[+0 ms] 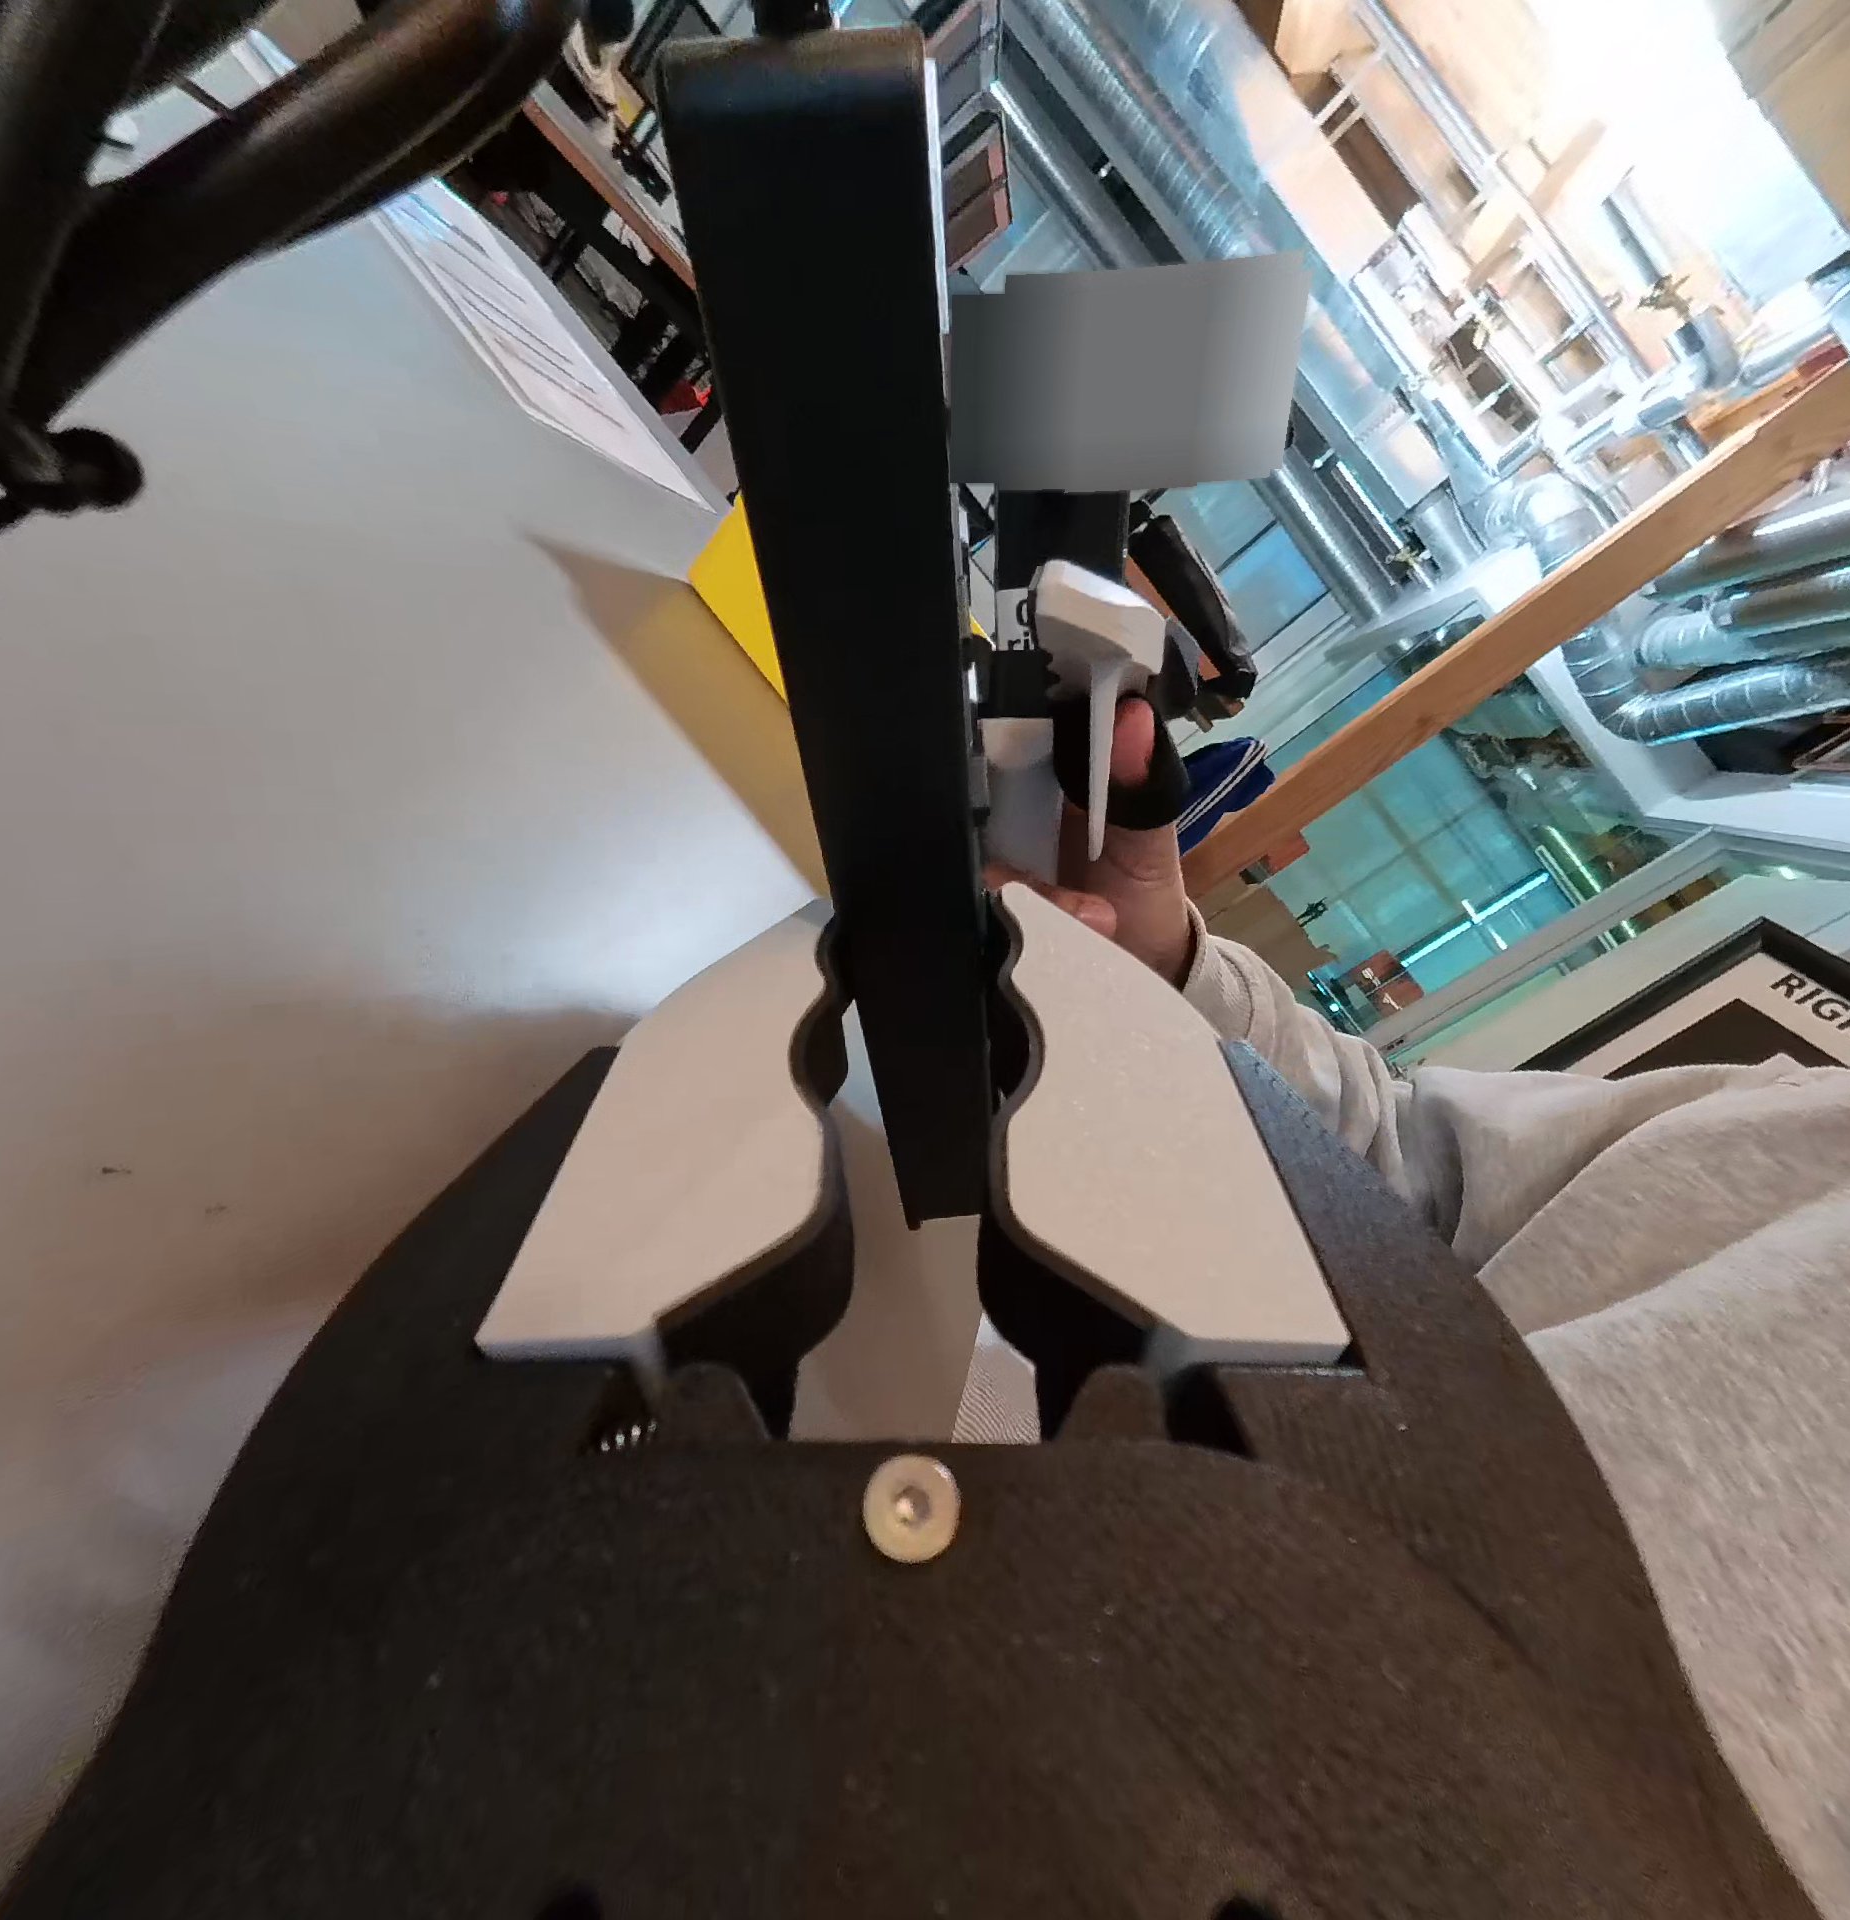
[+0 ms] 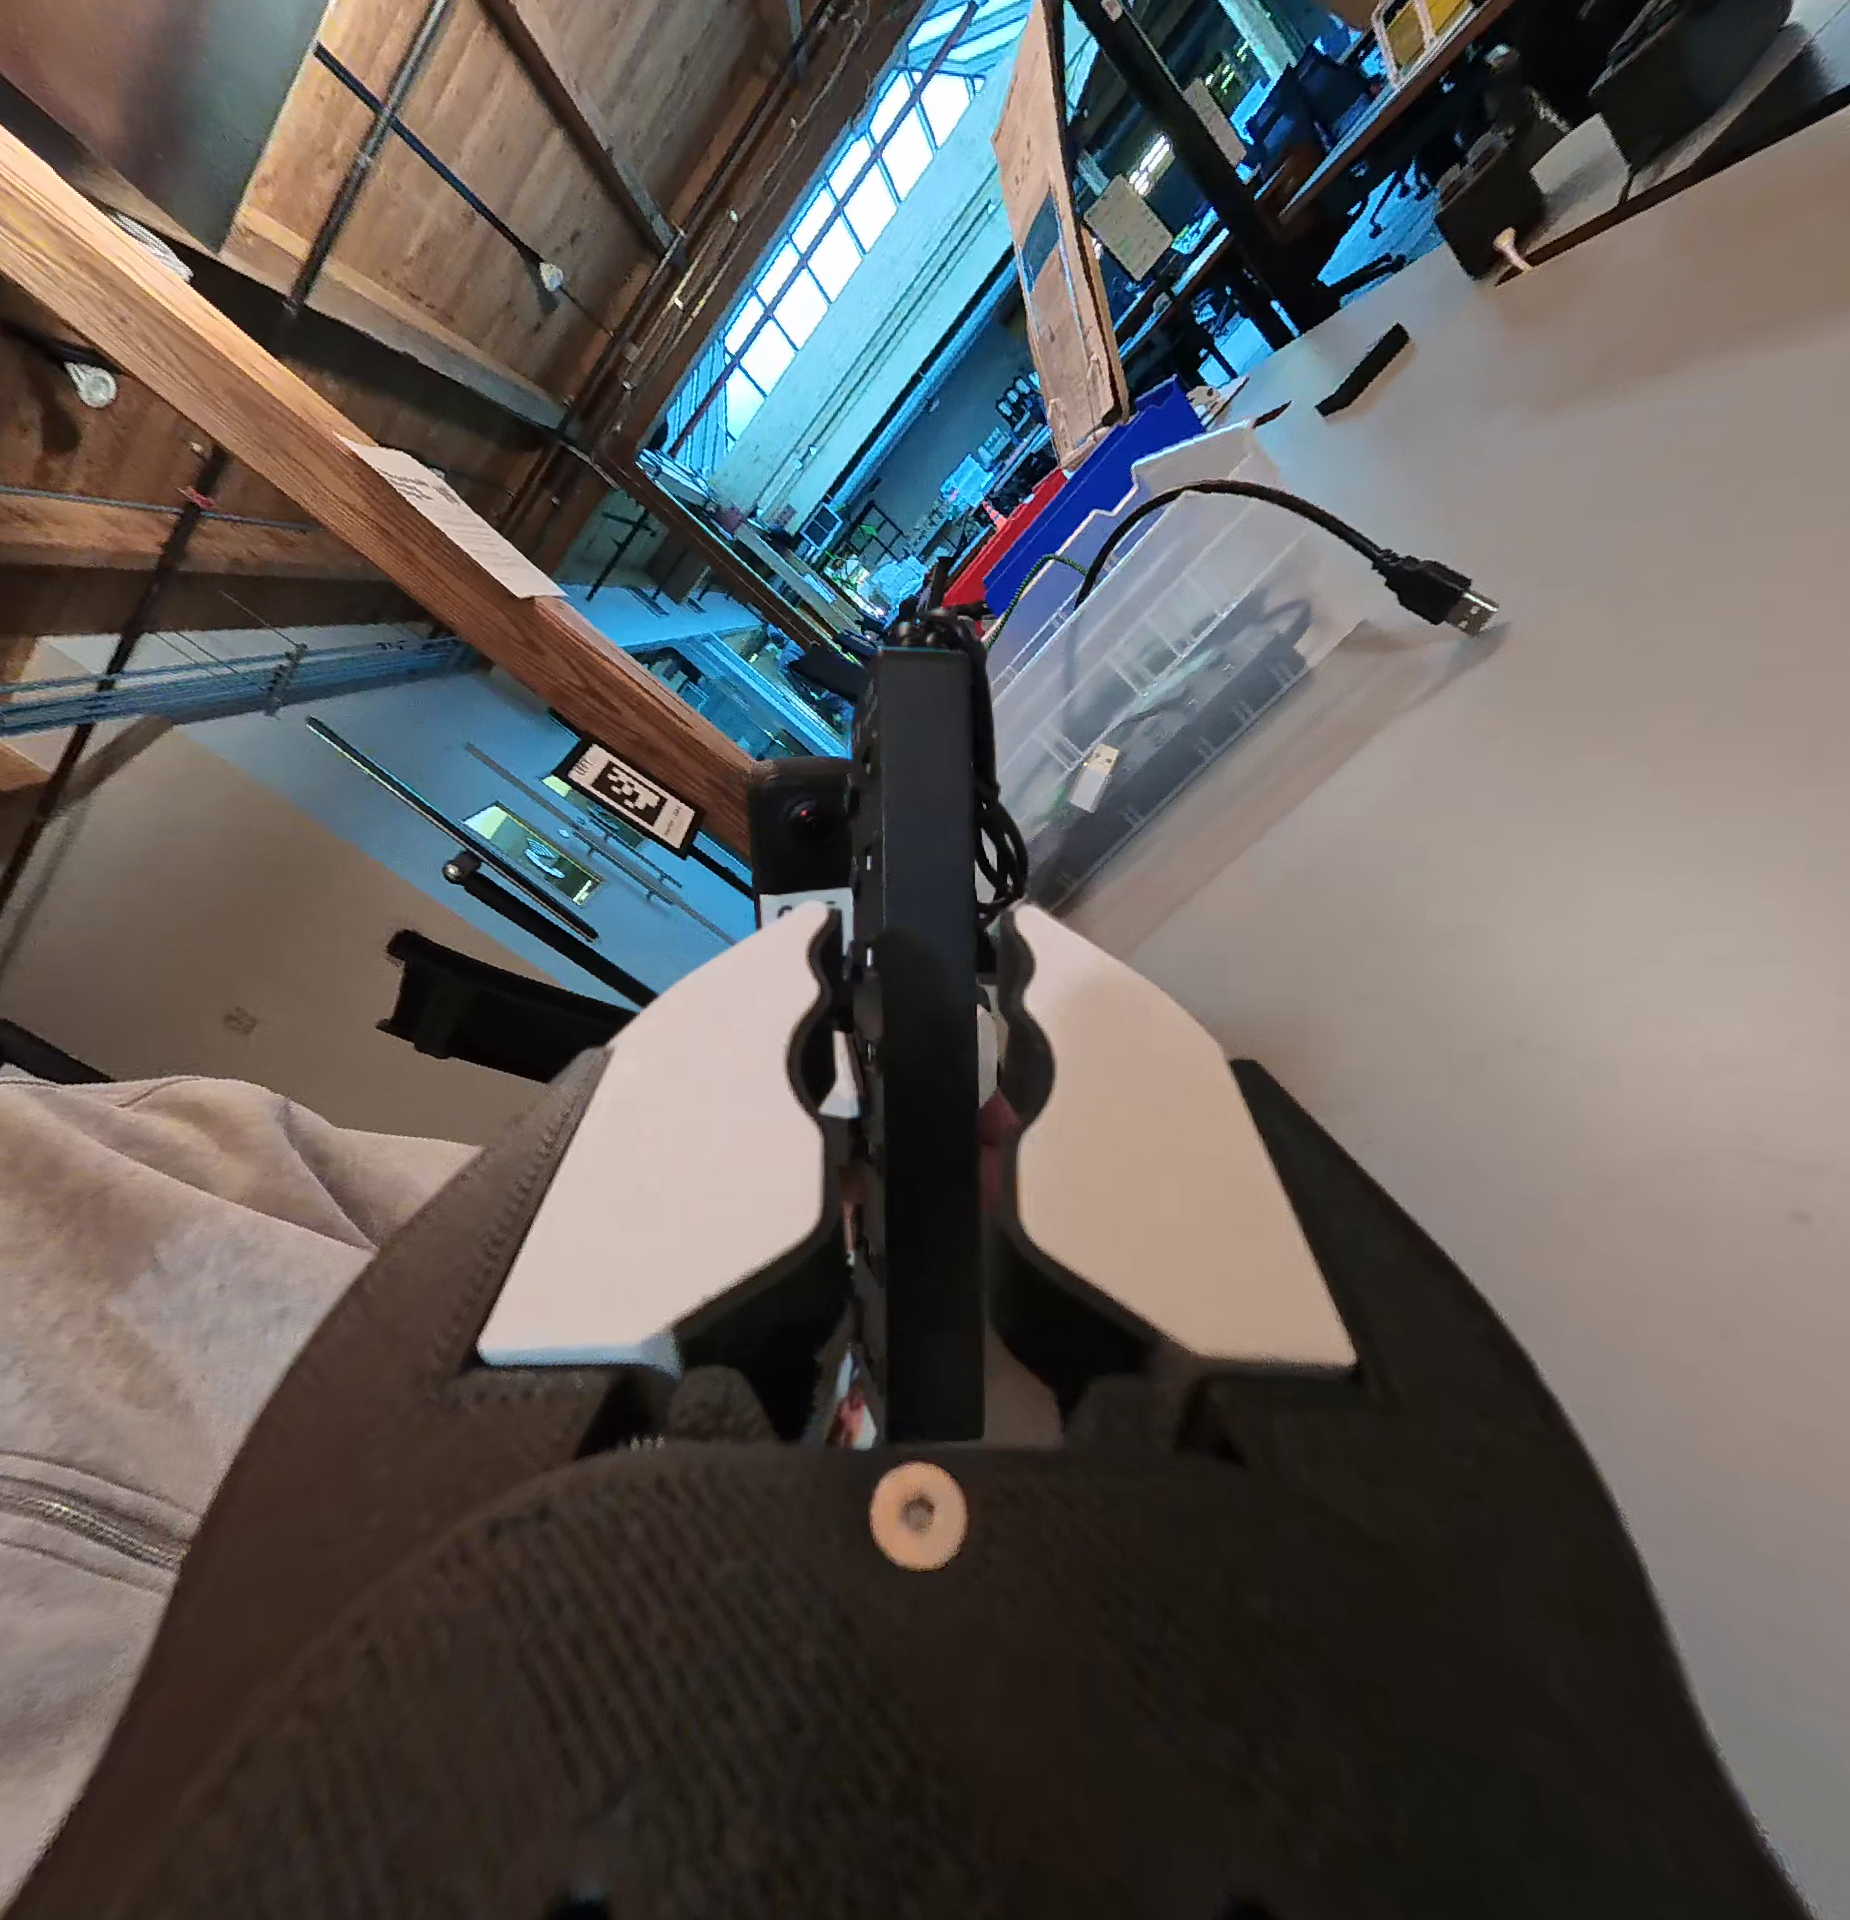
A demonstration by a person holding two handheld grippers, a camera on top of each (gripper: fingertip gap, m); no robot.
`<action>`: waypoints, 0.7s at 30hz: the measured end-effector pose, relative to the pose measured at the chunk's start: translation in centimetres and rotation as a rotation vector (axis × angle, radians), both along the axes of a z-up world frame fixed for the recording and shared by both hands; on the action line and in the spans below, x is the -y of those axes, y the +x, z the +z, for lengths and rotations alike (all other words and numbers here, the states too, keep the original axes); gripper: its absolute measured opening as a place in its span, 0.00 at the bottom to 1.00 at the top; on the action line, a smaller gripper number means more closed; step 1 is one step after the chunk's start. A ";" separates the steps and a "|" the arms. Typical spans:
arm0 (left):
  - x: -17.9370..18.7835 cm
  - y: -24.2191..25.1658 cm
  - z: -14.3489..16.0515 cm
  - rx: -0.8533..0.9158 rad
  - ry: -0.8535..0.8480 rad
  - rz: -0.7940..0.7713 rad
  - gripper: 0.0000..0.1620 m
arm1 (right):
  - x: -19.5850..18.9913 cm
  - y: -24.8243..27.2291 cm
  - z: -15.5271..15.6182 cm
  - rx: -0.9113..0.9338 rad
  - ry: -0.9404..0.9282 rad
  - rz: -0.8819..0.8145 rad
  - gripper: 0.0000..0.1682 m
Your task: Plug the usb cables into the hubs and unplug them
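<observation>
A long black USB hub [image 1: 817, 520] stands on edge above the white table, held from both ends. My left gripper [image 1: 916, 935] is shut on one end of it. My right gripper [image 2: 916, 935] is shut on the other end of the hub [image 2: 916, 790], whose port side faces left. Thick black cables [image 1: 277, 135] loop off at the top left of the left wrist view. A black cable with a free USB plug [image 2: 1461, 608] hangs in the air over a clear bin. A thin black cable [image 2: 999, 831] runs along the hub's right side.
A clear plastic bin [image 2: 1212, 707] stands on the white table [image 2: 1575, 935] just beyond the hub. A small black block [image 2: 1368, 369] lies farther back. A yellow box [image 1: 734, 644] sits behind the hub. The person's hand [image 1: 1129, 873] and grey sleeve [image 1: 1627, 1247] are at the right. About 6 centimeters separates my left fingertips from my right.
</observation>
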State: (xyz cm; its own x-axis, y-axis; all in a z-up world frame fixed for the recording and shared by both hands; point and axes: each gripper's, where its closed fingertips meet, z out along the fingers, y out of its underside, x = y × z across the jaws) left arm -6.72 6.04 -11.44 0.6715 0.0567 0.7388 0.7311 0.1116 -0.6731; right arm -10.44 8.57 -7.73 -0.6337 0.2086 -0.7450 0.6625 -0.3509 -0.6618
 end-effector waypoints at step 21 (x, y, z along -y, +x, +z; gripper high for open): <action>0.0 -0.1 0.0 0.003 0.001 0.004 0.16 | -0.8 -0.7 0.0 -0.020 0.027 -0.045 0.17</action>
